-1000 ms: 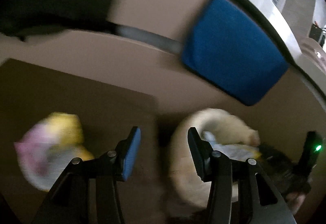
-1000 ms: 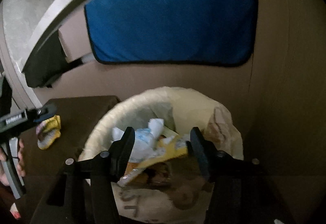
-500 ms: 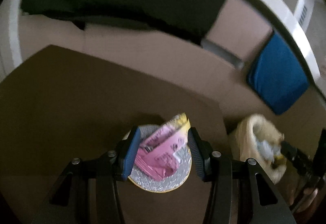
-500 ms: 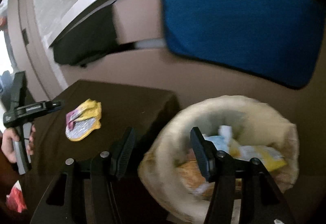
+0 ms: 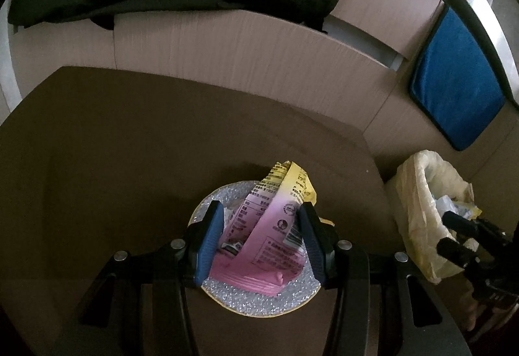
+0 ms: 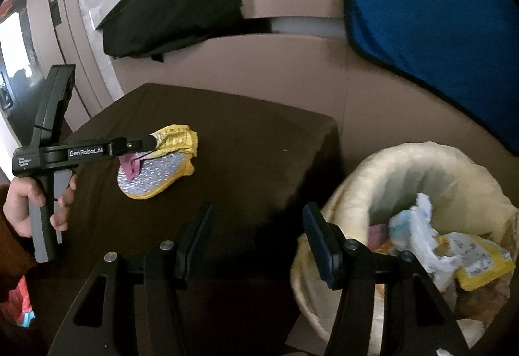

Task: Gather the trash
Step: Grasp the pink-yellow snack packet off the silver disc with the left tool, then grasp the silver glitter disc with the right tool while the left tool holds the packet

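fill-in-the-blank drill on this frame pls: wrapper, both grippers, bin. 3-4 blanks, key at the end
1. The pink and yellow wrapper lies between the fingers of the ____ gripper.
2. The right gripper is open and holds ____.
3. The wrapper rests on a round ____ disc with a yellow edge.
4. The cushion behind the trash bin is ____ in colour.

Missing words: left; nothing; glittery silver; blue

White lettering reading "GenRobot.AI" runs along the black body of the left hand-held gripper (image 6: 147, 144), seen from the right wrist view; a smaller white label nearer its handle is too small to read. The pink-and-yellow wrapper (image 5: 274, 219) carries blocks of fine black print and a barcode, none of it legible
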